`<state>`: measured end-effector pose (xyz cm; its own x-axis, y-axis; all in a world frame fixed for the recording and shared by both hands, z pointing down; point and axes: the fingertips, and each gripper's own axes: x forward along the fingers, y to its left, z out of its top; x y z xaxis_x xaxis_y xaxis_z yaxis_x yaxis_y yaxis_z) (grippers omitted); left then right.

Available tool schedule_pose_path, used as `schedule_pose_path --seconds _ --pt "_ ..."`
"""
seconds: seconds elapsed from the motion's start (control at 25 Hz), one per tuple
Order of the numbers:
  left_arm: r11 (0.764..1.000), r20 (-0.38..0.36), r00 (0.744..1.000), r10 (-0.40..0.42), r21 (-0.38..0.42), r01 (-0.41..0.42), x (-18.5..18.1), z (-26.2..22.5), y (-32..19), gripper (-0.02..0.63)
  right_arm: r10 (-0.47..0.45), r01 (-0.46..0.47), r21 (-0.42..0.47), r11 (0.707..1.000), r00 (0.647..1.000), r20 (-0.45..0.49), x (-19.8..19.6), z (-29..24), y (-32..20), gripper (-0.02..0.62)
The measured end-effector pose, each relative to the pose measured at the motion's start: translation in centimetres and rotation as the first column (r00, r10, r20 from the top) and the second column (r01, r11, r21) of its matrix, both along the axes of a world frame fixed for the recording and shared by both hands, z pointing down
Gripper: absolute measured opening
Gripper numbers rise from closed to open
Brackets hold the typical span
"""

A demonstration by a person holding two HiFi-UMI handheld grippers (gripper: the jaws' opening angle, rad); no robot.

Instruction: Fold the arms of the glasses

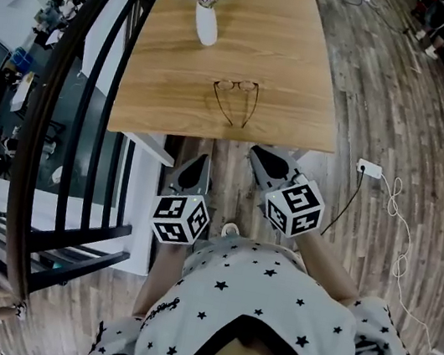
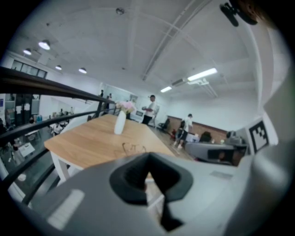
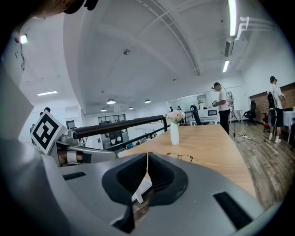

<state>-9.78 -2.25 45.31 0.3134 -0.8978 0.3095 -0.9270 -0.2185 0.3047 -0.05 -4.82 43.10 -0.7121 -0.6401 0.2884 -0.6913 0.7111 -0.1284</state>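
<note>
A pair of thin brown-framed glasses (image 1: 237, 97) lies on the wooden table (image 1: 303, 102) near its front edge, both arms spread open toward me. The glasses (image 2: 133, 148) show small in the left gripper view and the glasses (image 3: 179, 157) in the right gripper view, well ahead of the jaws. My left gripper (image 1: 198, 166) hangs below the table's front edge, jaws shut and empty. My right gripper (image 1: 261, 155) is level with it to the right, just short of the edge, its jaws also shut on nothing.
A white vase (image 1: 206, 23) with pink flowers stands on the table behind the glasses. A dark metal railing (image 1: 81, 105) runs along the table's left side. A power strip (image 1: 369, 168) and white cable lie on the wood floor at right. People stand far off in the room.
</note>
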Motion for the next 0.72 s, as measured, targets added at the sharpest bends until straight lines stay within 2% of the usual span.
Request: schedule_pose_path --seconds 0.28,0.56,0.72 --pt "0.999 -0.008 1.000 0.021 -0.029 -0.021 -1.2 0.9 -1.8 0.006 -0.001 0.002 0.011 1.000 0.999 -0.035 -1.6 0.5 -2.4 0.018" --pt "0.998 -0.006 1.000 -0.002 -0.060 0.002 -2.2 1.6 -3.0 0.006 0.003 -0.002 0.018 1.000 0.997 -0.071 -1.4 0.7 -4.7 0.018" --pt "0.997 -0.029 1.000 -0.007 -0.075 0.004 -2.0 2.0 -3.9 0.006 -0.016 0.018 0.024 1.000 0.994 -0.104 -1.5 0.7 -6.2 0.018"
